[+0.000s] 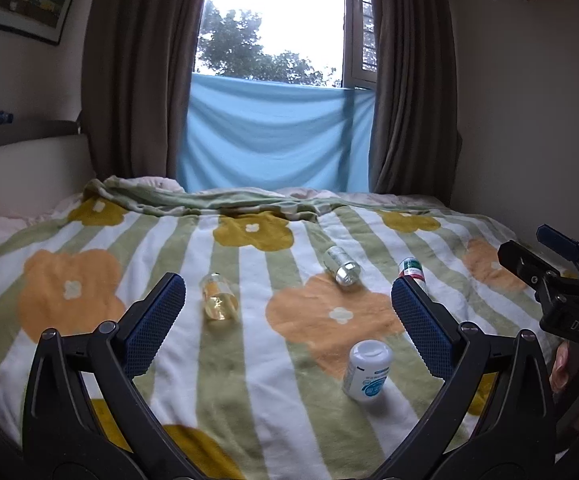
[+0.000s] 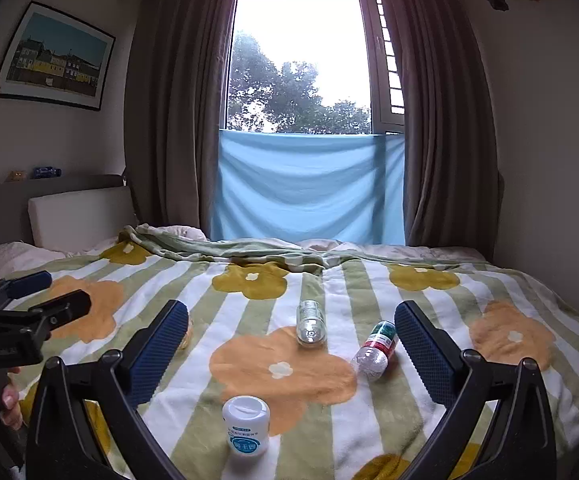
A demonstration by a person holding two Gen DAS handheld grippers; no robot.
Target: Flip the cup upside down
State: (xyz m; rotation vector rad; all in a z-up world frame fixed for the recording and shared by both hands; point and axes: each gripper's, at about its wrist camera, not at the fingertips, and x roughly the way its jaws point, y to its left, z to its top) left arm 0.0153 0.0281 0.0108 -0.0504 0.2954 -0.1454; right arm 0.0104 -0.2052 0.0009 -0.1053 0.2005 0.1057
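A clear yellowish cup (image 1: 219, 297) lies on its side on the flowered blanket (image 1: 249, 360), just ahead of my left gripper (image 1: 287, 312), which is open and empty above the bed. In the right wrist view only the cup's edge (image 2: 188, 334) shows behind the left finger. My right gripper (image 2: 291, 340) is open and empty, hovering over the blanket; it shows at the right edge of the left wrist view (image 1: 545, 256). The left gripper shows at the left edge of the right wrist view (image 2: 41, 292).
A clear silvery container (image 1: 342, 267) (image 2: 310, 323) lies on its side mid-bed. A small bottle with a green and red label (image 1: 411, 270) (image 2: 375, 350) lies to its right. A white bottle with a blue label (image 1: 368, 370) (image 2: 246, 426) stands nearest. Curtains and a window are behind.
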